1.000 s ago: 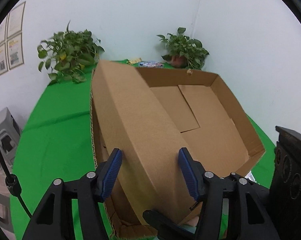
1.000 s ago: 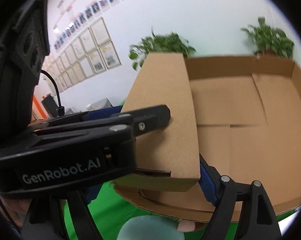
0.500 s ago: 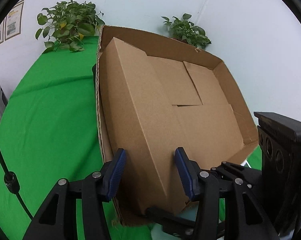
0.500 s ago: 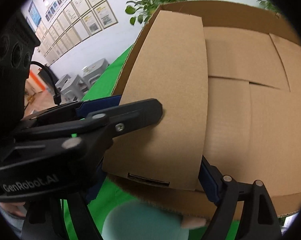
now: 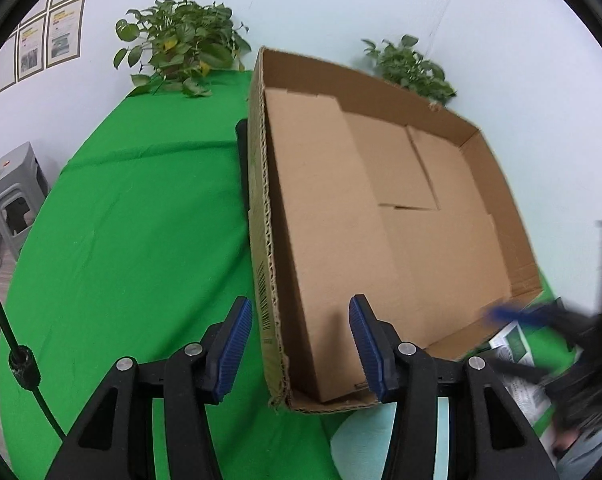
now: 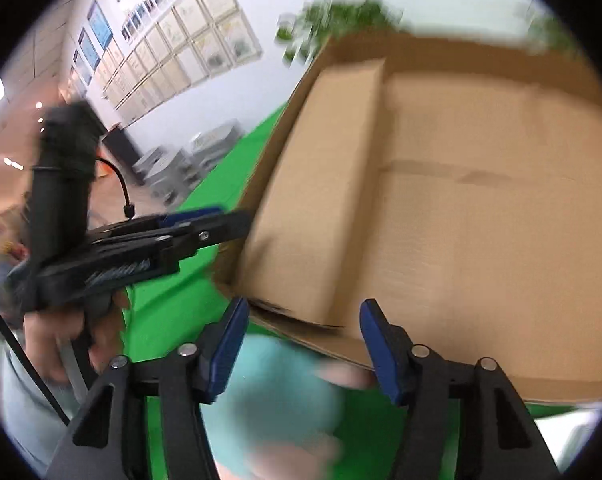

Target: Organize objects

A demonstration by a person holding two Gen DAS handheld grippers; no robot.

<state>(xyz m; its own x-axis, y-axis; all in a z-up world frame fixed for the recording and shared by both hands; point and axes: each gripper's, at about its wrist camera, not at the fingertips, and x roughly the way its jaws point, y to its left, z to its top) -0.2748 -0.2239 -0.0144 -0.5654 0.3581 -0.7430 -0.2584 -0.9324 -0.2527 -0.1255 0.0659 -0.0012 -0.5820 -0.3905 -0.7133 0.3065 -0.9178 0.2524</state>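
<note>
Both tongs [image 5: 301, 344] [image 6: 305, 344] gape beside the cardboard box [image 5: 381, 208].

One open brown cardboard box [image 5: 401, 216], two leafy green potted plants [image 5: 181, 56], and two blue-padded black grippers [image 5: 301, 344] appear.

a wide, shallow brown cardboard box [image 5: 401, 216] lies open on the green table [image 5: 133, 240], its long left flap folded inward over the bare floor.

Both wrist views near cardboard box [image 5: 381, 216]
</note>
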